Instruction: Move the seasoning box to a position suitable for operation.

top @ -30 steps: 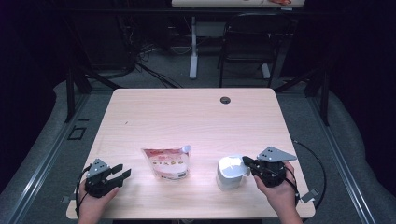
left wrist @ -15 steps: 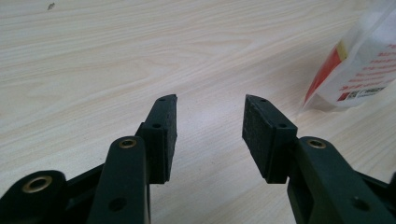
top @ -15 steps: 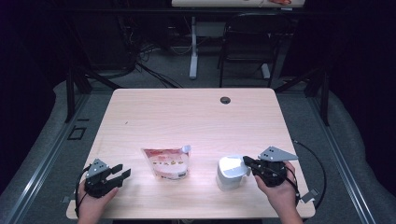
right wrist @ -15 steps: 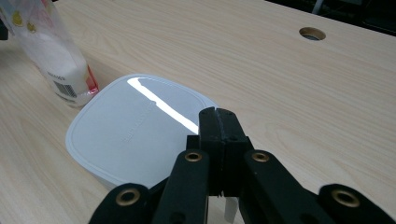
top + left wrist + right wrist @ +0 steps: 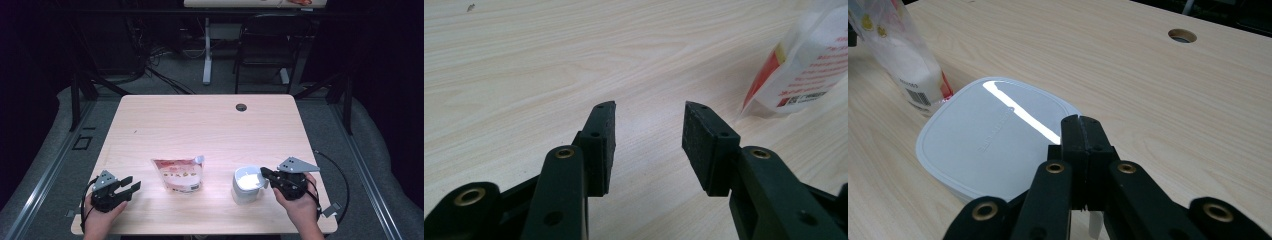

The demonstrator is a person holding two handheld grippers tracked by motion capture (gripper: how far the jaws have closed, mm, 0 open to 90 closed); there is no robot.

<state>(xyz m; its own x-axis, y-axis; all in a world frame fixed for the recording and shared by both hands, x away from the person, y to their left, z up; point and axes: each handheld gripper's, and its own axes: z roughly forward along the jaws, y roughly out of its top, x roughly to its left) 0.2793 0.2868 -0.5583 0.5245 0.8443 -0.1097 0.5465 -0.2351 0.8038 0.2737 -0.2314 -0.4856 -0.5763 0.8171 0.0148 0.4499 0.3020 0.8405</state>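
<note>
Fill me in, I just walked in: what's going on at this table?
A person works at a wooden table with a gripper in each hand. The right gripper is shut at the rim of a white lidded tub, apparently pinching a tab at the lid's edge. The left gripper sits apart at the table's near left with its jaws open, holding nothing; they have just been closing a little. A pouch stands between the two, untouched.

No legible text; pouch (image 5: 178,175) print blurred
</note>
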